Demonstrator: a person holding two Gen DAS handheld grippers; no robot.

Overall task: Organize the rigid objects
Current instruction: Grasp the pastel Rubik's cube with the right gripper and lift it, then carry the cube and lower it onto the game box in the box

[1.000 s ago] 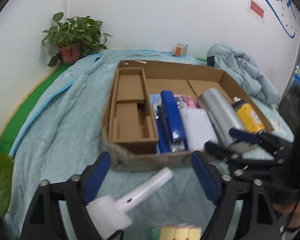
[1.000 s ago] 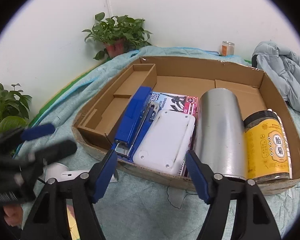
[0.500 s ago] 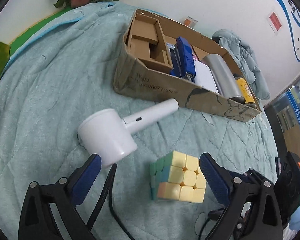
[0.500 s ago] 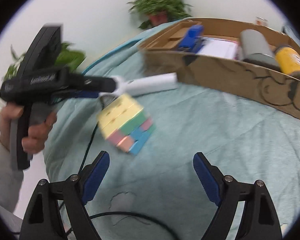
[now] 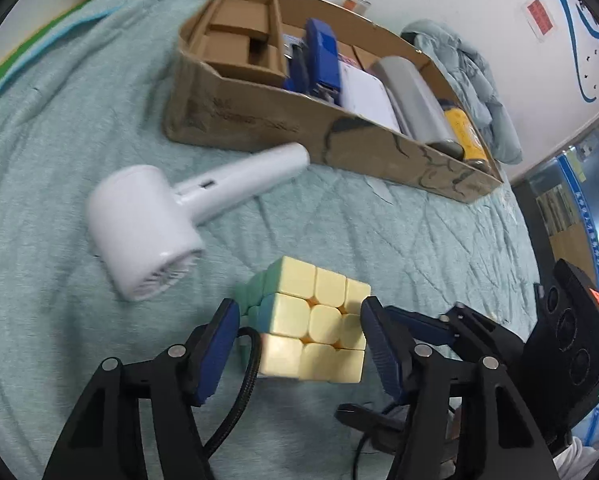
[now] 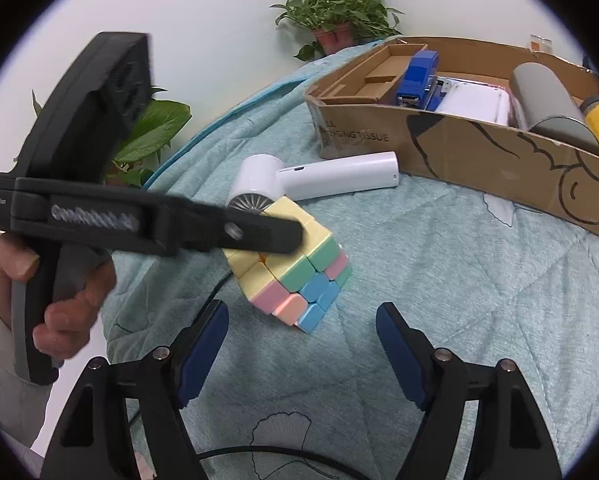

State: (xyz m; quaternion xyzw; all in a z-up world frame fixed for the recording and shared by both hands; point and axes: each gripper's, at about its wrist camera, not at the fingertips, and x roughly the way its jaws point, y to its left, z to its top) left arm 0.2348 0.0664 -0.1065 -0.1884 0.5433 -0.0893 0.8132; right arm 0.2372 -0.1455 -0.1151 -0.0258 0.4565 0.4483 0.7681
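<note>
A pastel puzzle cube [image 5: 313, 322] lies on the teal quilt, also in the right wrist view [image 6: 295, 268]. My left gripper [image 5: 297, 340] has its blue pads around the cube, the right pad touching its side and the left pad close to the other side. In the right wrist view the left gripper's finger [image 6: 259, 234] lies over the cube's top. My right gripper [image 6: 301, 344] is open and empty just in front of the cube. A white hair dryer [image 5: 171, 216] lies beside the cube, its handle toward the cardboard box [image 5: 259, 120].
The box holds a blue stapler [image 5: 319, 56], a white flat device [image 5: 365, 92], a grey cylinder [image 5: 413, 98] and a yellow jar [image 5: 465, 132]. A black cable [image 5: 247, 364] runs by the cube. A potted plant [image 6: 339, 12] stands at the wall. A bundled jacket [image 5: 471, 80] lies behind the box.
Both grippers pulled back from the box and dropped toward the quilt. My left gripper came forward over the cube and its pads narrowed around it. The right gripper moved closer to the cube.
</note>
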